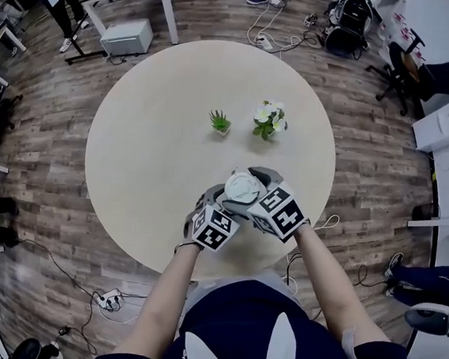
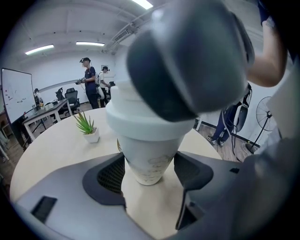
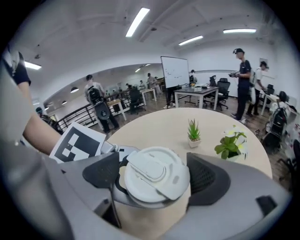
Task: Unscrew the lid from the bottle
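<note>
A pale tapered bottle (image 2: 147,161) with a white flip-top lid (image 1: 242,190) stands near the front edge of the round table (image 1: 148,152). My left gripper (image 2: 149,169) is shut on the bottle's body below the lid, with a dark pad pressed against each side. From above and the right, my right gripper (image 3: 153,182) straddles the lid (image 3: 150,172). Its jaws stand wide, with a small gap on the left side, so the pads do not press on the lid. In the head view both grippers crowd the bottle and hide its body.
A small spiky green plant in a white pot (image 1: 220,122) and a white-flowered plant (image 1: 270,121) stand on the table beyond the bottle. Desks, chairs, cables and a whiteboard ring the table, and several people stand in the background (image 3: 243,79).
</note>
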### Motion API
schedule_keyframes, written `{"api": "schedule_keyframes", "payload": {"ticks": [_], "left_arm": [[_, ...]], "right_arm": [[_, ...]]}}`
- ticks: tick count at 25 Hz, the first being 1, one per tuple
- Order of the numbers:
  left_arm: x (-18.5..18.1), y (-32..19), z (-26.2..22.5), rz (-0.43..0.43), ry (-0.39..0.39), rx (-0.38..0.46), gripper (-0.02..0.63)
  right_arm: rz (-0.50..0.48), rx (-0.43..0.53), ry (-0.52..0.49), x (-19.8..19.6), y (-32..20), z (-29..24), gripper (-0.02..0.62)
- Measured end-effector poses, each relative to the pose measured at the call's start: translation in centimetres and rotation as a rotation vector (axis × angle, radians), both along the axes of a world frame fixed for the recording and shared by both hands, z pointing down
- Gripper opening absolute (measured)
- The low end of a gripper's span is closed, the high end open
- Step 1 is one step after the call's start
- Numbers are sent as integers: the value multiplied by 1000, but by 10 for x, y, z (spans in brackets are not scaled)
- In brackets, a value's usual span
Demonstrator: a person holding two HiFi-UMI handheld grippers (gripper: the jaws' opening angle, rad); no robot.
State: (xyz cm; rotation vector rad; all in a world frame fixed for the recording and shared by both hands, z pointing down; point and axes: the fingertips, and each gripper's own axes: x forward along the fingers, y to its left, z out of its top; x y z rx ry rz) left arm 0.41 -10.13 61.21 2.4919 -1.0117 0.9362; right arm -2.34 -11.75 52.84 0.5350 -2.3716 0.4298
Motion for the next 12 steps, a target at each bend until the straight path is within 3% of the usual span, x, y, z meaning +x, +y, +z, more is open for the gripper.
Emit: {"api": "schedule_keyframes", "payload": {"ticks": [4, 12], "left_arm": [[-2, -1, -1, -1, 1, -1, 334], [1, -1, 1, -1, 1, -3, 334]], "right_arm": [[141, 9, -13, 6, -4, 6, 448], [193, 64, 39, 12, -3, 23, 448]]}}
